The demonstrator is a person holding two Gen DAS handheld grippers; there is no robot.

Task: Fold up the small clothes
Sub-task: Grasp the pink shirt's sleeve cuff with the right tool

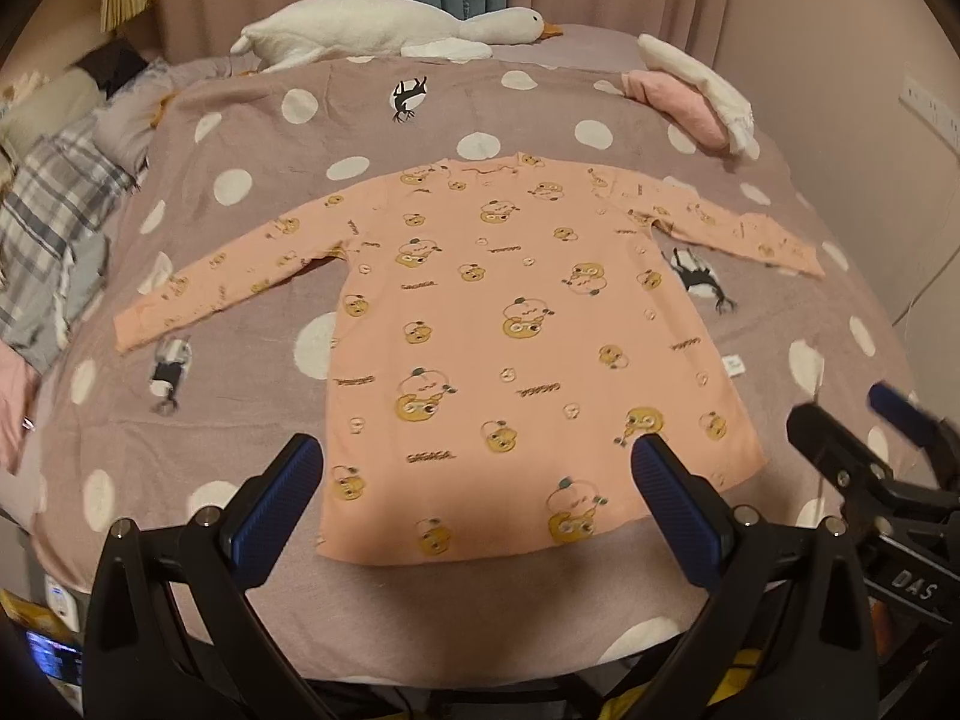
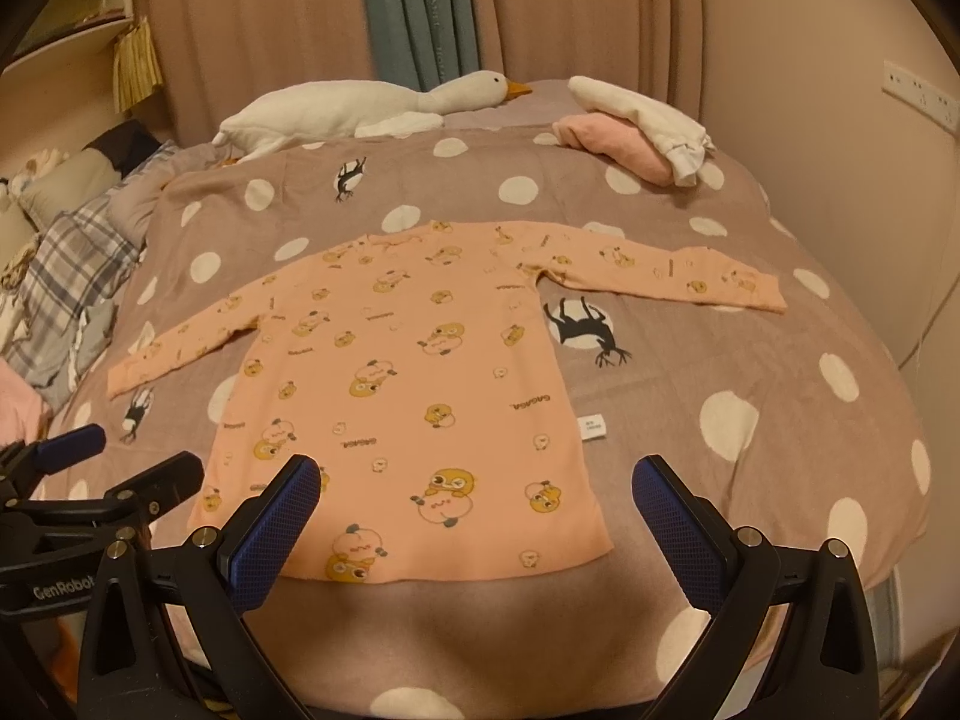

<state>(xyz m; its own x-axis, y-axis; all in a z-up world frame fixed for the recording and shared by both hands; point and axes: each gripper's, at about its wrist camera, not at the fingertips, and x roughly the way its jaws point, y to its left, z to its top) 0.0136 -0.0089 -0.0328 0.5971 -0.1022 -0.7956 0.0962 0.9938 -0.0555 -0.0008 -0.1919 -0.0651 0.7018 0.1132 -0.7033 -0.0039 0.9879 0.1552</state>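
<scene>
Shirt (image 1: 510, 324) spread flat on the polka-dot blanket (image 1: 252, 120), hem nearest, both sleeves out to the sides, care tag poking out at its right edge. No fold made yet; all folding left, judging by the layout. Left gripper (image 1: 477, 474) held above the hem, jaws wide apart, holding nothing. Right gripper (image 2: 477, 495) beside it, likewise spread and empty, over the hem's right part. Likely first: sleeves inward, then body in half. Beyond the collar, a goose plush (image 1: 384, 24); at far right, a pink-and-white pile (image 2: 636, 132), perhaps clothes finished earlier or waiting, cannot tell which.
</scene>
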